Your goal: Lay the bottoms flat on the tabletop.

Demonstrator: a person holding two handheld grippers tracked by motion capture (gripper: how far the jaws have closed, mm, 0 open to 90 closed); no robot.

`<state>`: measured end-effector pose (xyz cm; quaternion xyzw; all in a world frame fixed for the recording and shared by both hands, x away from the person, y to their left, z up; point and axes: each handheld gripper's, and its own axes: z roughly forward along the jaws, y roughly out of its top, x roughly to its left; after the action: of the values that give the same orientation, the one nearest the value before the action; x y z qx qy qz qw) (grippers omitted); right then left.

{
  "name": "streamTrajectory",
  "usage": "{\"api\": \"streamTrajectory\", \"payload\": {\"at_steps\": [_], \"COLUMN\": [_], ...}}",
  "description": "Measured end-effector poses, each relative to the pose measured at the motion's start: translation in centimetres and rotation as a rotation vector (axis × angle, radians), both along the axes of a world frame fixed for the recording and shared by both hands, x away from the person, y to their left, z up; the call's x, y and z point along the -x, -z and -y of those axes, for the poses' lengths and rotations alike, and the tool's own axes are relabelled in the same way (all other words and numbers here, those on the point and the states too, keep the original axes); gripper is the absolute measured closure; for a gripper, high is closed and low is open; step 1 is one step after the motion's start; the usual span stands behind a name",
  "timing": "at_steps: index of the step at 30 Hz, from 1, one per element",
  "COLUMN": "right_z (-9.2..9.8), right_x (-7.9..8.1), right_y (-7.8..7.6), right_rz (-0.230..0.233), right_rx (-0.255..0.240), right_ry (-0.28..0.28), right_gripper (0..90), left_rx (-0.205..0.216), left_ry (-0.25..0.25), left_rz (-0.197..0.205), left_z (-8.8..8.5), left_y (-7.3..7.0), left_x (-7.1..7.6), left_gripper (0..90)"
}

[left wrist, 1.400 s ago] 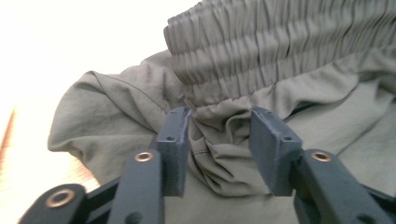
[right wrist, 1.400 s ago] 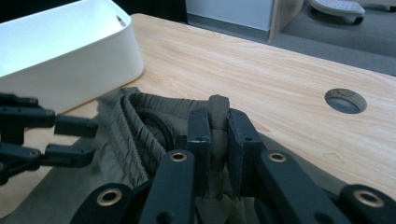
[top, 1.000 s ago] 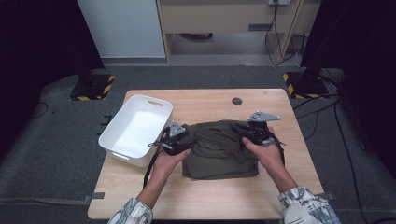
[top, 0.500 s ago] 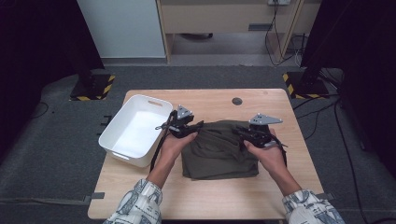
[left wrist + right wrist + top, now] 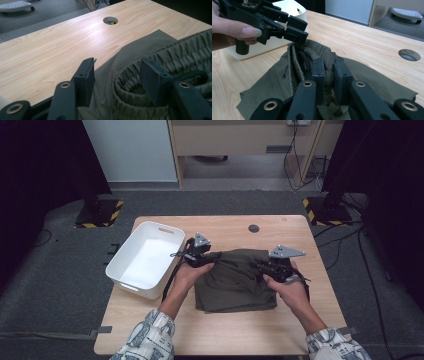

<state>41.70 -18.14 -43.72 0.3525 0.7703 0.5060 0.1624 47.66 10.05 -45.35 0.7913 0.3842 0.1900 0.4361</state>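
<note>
On the wooden surface [image 5: 225, 325] in the high view, a folded olive-green garment [image 5: 235, 282] lies right of centre, just beside a white bin [image 5: 142, 262] at its left. The left gripper [image 5: 197, 254] sits at the garment's far left corner and the right gripper [image 5: 272, 265] at its right edge, each held in a hand.

Along the left gripper view, the jaws have just been opening and stand apart, with the gathered elastic waistband [image 5: 130, 82] lying loose between them; the pads do not press on it. Bare wood and a round cable hole [image 5: 110, 20] lie beyond.

Through the right gripper view, the right gripper [image 5: 327, 72] has its jaws closed on a bunched fold of the garment [image 5: 277, 85]. Farther off, the left gripper [image 5: 295, 31] hovers over the waistband's far end, in front of the white bin [image 5: 294, 7].
</note>
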Motion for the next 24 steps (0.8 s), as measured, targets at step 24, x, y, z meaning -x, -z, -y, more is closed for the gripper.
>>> {"api": "streamTrajectory", "payload": {"at_steps": [24], "right_z": [1.3], "right_x": [-0.3], "right_y": [0.7], "right_rz": [-0.031], "right_rx": [-0.031], "right_ry": [0.028], "right_gripper": [57.3], "left_rx": [0.054], "left_ry": [0.047], "left_rz": [-0.092], "left_z": [-0.9], "left_y": [0.3], "left_x": [3.9], "left_gripper": [77.0]}}
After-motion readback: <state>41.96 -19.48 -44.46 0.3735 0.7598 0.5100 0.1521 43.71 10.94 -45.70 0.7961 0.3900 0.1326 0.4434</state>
